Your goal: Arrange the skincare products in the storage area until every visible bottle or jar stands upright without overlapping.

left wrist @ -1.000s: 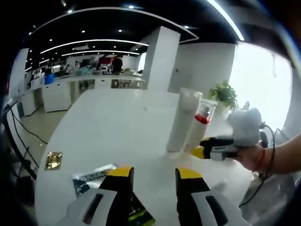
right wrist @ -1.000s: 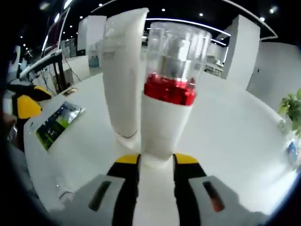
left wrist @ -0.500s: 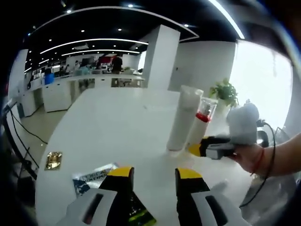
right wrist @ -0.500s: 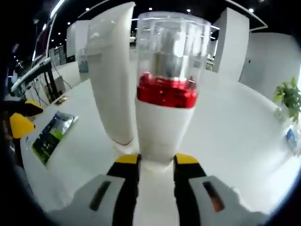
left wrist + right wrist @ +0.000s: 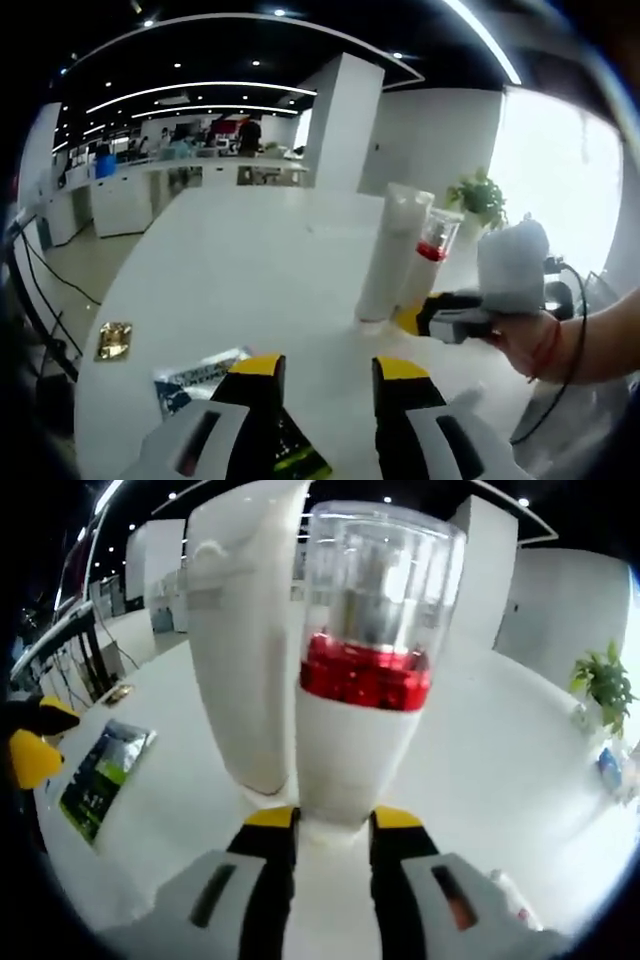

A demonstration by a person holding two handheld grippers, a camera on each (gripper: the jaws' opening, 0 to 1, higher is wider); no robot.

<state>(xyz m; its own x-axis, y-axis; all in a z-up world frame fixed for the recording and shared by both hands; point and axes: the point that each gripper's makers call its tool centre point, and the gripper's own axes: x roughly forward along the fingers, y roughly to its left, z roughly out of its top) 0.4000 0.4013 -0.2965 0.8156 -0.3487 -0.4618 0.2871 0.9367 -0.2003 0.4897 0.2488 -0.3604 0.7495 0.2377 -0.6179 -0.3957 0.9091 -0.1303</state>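
On the white tabletop (image 5: 240, 270), in the left gripper view, a tall white tube (image 5: 392, 252) stands upright with a pump bottle (image 5: 428, 262) just beside it, the bottle's lower body hidden behind the right claw (image 5: 412, 318) that a person's hand (image 5: 530, 340) brings in from the right. Whether tube and bottle touch cannot be told. From the right gripper view the right claw (image 5: 333, 832) has its yellow-tipped jaws closed against the foot of the pump bottle (image 5: 358, 690), white below a red band and a clear cap; the very base and where it meets the tabletop (image 5: 520, 780) are hidden between the jaws. The white tube (image 5: 245, 630) rises close behind on the left, its top cut off. The left claw (image 5: 325, 375) hangs parted and holding nothing above a printed sachet (image 5: 200, 375), partly hidden by its jaws. A small gold packet (image 5: 114, 340) lies well apart near the edge, its print too small to read.
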